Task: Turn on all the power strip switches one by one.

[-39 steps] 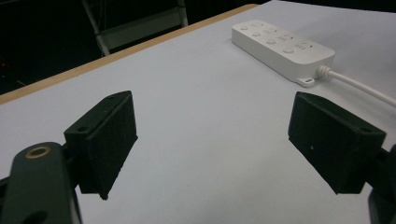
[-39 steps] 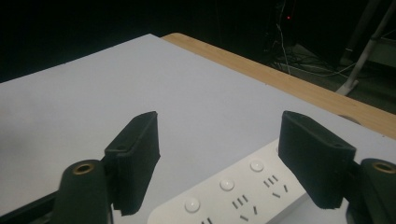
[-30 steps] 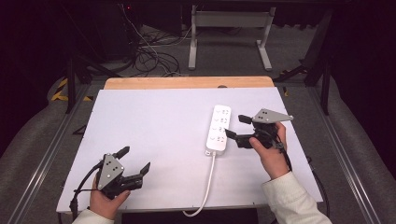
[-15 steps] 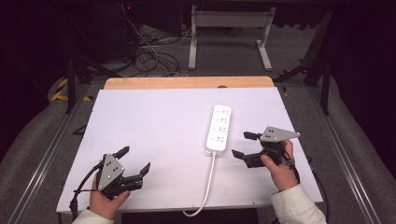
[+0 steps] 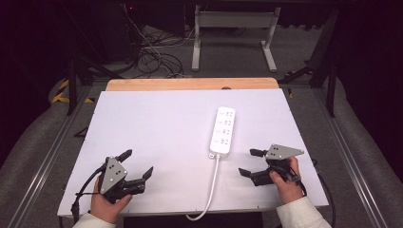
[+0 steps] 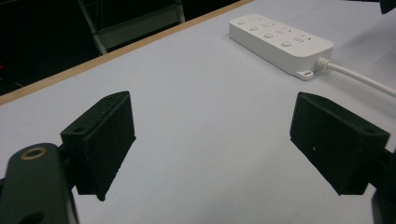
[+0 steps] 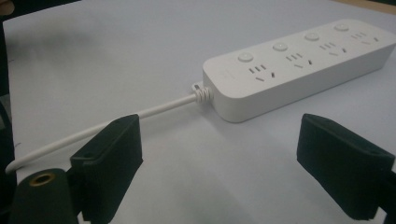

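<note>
Power strip [image 5: 223,129] lay flat right of the table's [image 5: 157,123] middle, its cord [image 5: 209,190] trailing off the near edge. Our right gripper [image 5: 248,162] hovered just beside it, jaws apart and empty; our left gripper [image 5: 138,165] waited well apart, also spread. Next, we judged, came reaching in and closing.
</note>
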